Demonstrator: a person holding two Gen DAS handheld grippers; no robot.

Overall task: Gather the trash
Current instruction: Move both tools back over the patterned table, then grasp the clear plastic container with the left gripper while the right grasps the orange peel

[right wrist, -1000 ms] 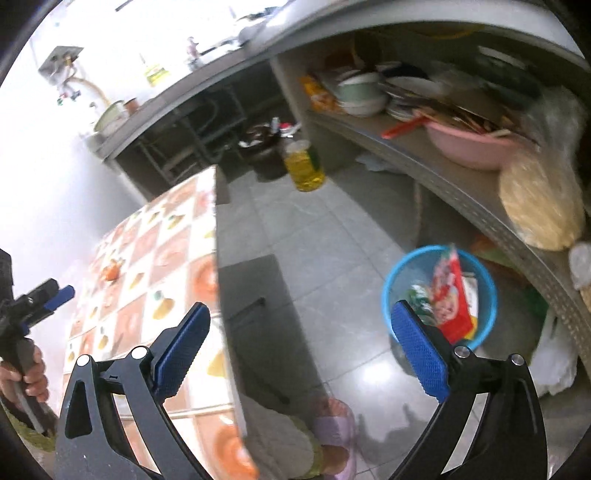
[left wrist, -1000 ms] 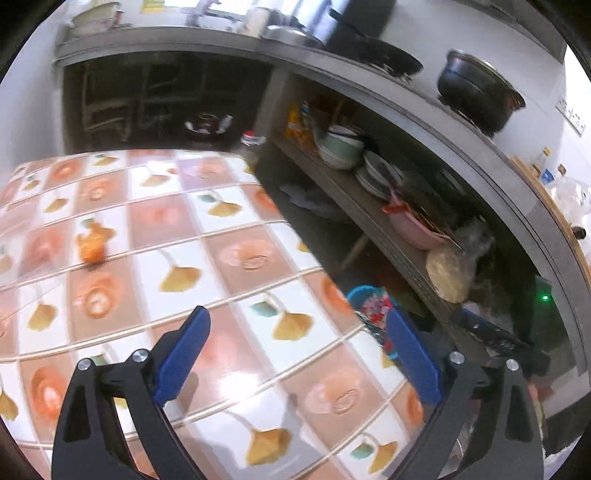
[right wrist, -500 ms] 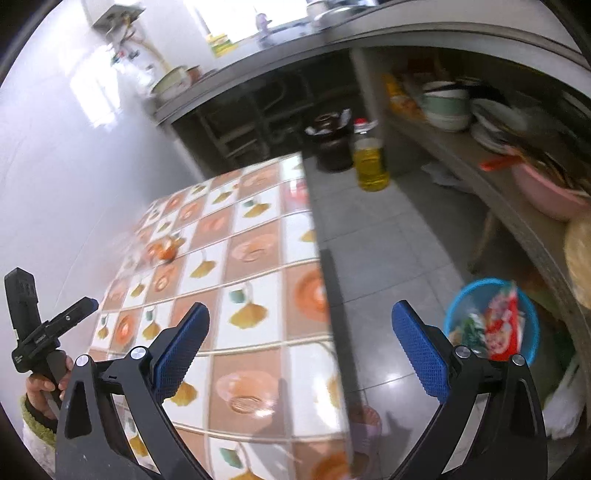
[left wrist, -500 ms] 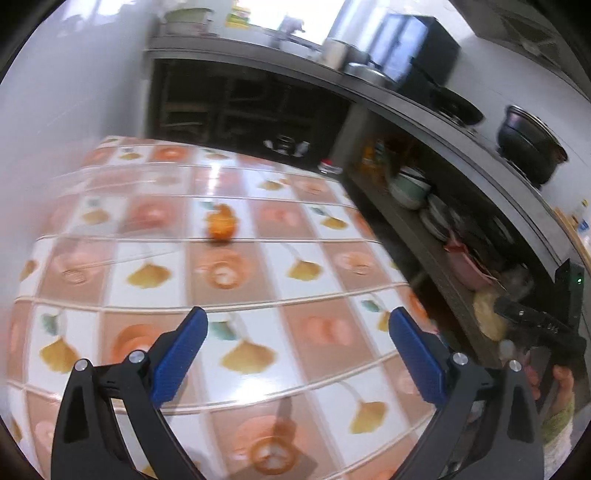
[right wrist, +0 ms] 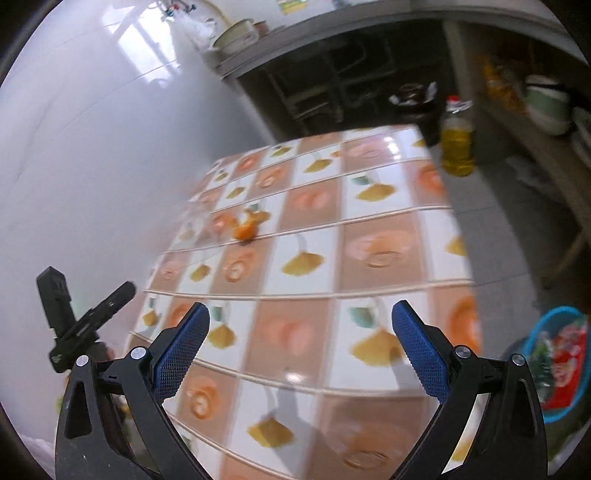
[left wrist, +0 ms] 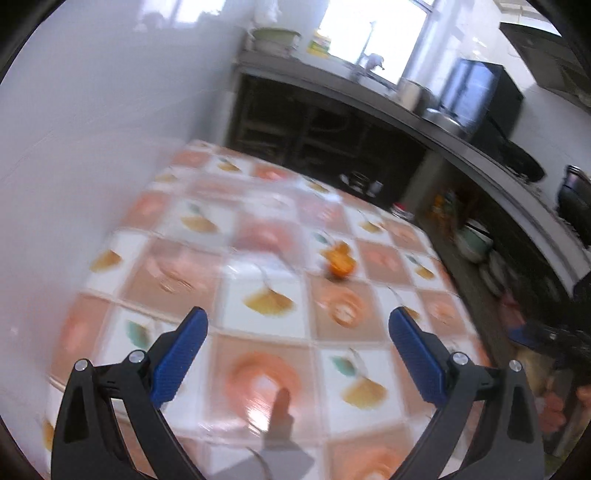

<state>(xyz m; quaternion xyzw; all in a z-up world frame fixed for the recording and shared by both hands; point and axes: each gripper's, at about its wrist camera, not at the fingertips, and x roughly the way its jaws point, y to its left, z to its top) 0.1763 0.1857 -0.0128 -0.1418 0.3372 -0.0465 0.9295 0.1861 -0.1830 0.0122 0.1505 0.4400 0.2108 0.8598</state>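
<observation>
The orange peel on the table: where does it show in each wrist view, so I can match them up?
Left wrist: the orange peel sits right of centre on the tiled table, ahead of the open left tool.
Right wrist: it lies left of centre, far beyond the open right tool.
Shared landmark: the pale basin on the counter.

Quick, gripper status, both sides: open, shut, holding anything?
Left gripper: open, holding nothing.
Right gripper: open, holding nothing.
</observation>
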